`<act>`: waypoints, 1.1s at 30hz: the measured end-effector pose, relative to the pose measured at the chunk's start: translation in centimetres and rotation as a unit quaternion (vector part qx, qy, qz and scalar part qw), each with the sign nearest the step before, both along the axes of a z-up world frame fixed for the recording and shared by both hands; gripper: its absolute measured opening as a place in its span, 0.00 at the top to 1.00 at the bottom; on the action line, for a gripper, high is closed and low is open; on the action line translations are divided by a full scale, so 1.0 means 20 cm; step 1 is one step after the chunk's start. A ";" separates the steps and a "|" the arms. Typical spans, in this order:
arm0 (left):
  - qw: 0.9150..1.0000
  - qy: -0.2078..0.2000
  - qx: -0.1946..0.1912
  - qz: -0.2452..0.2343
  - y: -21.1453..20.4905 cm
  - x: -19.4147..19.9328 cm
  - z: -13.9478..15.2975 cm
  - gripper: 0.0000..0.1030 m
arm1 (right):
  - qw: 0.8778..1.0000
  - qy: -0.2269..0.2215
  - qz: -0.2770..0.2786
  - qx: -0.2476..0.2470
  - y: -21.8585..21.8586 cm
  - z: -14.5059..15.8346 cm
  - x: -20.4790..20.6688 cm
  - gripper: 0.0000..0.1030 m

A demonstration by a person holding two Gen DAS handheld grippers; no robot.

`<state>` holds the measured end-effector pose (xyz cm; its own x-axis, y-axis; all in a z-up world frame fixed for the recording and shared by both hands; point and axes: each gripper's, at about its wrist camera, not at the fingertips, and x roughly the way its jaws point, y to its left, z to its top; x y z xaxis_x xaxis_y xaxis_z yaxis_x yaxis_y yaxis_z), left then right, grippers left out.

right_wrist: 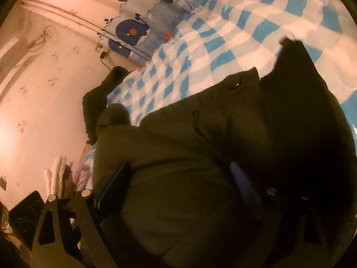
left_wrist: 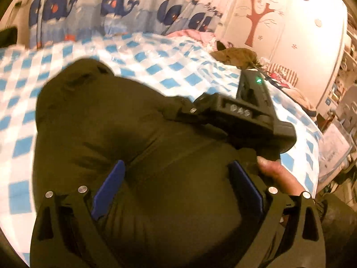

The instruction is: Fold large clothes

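Observation:
A large dark olive coat (left_wrist: 138, 134) lies spread on a bed with a blue-and-white checked cover (left_wrist: 156, 67). In the left wrist view my left gripper (left_wrist: 178, 167) hovers low over the coat, its blue pads (left_wrist: 113, 178) wide apart with fabric below them. The right gripper's black housing (left_wrist: 243, 109) reaches across the coat, with a hand (left_wrist: 272, 169) on its handle. In the right wrist view the coat (right_wrist: 178, 145) shows a button (right_wrist: 234, 84) and a dark furry hood (right_wrist: 301, 111). The right gripper (right_wrist: 178, 176) stands open over the coat body, gripping nothing.
A whale-print cloth (left_wrist: 111, 6) hangs behind the bed. Brown (left_wrist: 236, 54), pink (left_wrist: 196, 34) and striped (left_wrist: 283, 73) clothes are heaped at the far corner. A dark garment (right_wrist: 100, 98) hangs over the bed's left edge, beside a pink wall (right_wrist: 44, 111). Clutter fills the floor at right.

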<state>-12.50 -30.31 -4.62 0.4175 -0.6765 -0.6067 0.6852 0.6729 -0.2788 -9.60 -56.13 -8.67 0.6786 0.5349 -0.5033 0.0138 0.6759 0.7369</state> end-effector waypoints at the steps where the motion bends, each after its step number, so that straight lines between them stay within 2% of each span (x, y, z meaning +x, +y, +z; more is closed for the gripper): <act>1: 1.000 0.000 0.003 -0.002 0.00 0.00 -0.01 0.11 | 1.000 0.004 0.005 -0.004 0.00 0.00 -0.01 0.14; 3: 1.000 -0.001 0.012 -0.007 0.00 -0.01 -0.01 0.11 | 1.000 0.020 0.012 -0.001 0.02 0.02 -0.02 0.14; 5: 1.000 0.023 0.002 -0.005 0.05 -0.01 0.05 0.11 | 0.999 0.035 -0.007 -0.029 0.01 0.12 -0.07 0.13; 7: 0.998 0.041 -0.048 0.020 0.19 0.01 0.15 0.11 | 0.998 -0.009 -0.014 -0.067 0.03 0.29 -0.13 0.10; 8: 0.997 0.035 -0.058 0.036 0.24 0.02 0.18 0.11 | 0.996 -0.020 -0.014 -0.085 0.05 0.35 -0.13 0.08; 10: 0.996 0.029 -0.054 0.057 0.29 0.07 0.21 0.11 | 0.989 -0.032 -0.001 -0.145 0.13 0.47 -0.08 0.07; 11: 0.996 0.038 -0.043 0.064 0.29 0.11 0.18 0.11 | 0.986 -0.028 0.003 -0.167 0.16 0.49 -0.04 0.07; 13: 0.995 0.069 -0.024 0.066 0.27 0.18 0.07 0.11 | 0.976 0.004 0.016 -0.216 0.24 0.41 0.06 0.07; 14: 0.995 0.070 -0.019 0.068 0.26 0.19 0.03 0.11 | 0.970 0.034 0.025 -0.238 0.26 0.27 0.12 0.07; 15: 0.995 0.064 -0.020 0.072 0.26 0.20 0.00 0.10 | 0.975 0.049 0.029 -0.216 0.24 0.13 0.15 0.06; 16: 0.994 0.069 -0.034 0.078 0.27 0.21 -0.02 0.11 | 0.980 0.051 0.021 -0.190 0.20 0.06 0.16 0.06; 17: 0.993 0.079 -0.035 0.077 0.26 0.23 -0.04 0.10 | 0.980 0.055 0.020 -0.191 0.20 0.05 0.16 0.06; 21: 0.995 0.072 0.008 0.062 0.23 0.21 -0.04 0.10 | 0.974 0.093 0.039 -0.205 0.21 0.08 0.13 0.07; 22: 0.995 0.077 0.006 0.059 0.26 0.20 -0.01 0.10 | 0.974 0.098 0.033 -0.203 0.20 0.12 0.08 0.07; 24: 0.993 0.087 -0.026 0.081 0.42 0.16 0.05 0.10 | 0.978 0.065 0.028 -0.197 0.19 0.26 -0.10 0.07; 26: 0.986 0.109 -0.055 0.117 0.62 0.13 0.04 0.10 | 0.978 0.037 0.021 -0.202 0.18 0.35 -0.26 0.07; 28: 0.977 0.153 -0.055 0.139 0.75 0.14 -0.05 0.10 | 0.978 0.040 0.009 -0.203 0.13 0.37 -0.38 0.07; 30: 0.969 0.191 -0.051 0.151 0.81 0.15 -0.15 0.10 | 0.979 0.068 0.002 -0.195 0.09 0.29 -0.41 0.07; 31: 0.965 0.208 -0.066 0.148 0.83 0.14 -0.19 0.10 | 0.980 0.084 0.006 -0.179 0.08 0.22 -0.42 0.07; 33: 0.959 0.231 -0.088 0.142 0.83 0.12 -0.24 0.10 | 0.981 0.084 0.004 -0.177 0.09 0.15 -0.44 0.06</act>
<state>-10.05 -13.71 -9.32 0.3145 -0.6844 -0.6578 0.2576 0.7284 -0.6348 -18.48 -54.40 -5.77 0.5671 0.3112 -0.7626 0.1082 0.8897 0.4436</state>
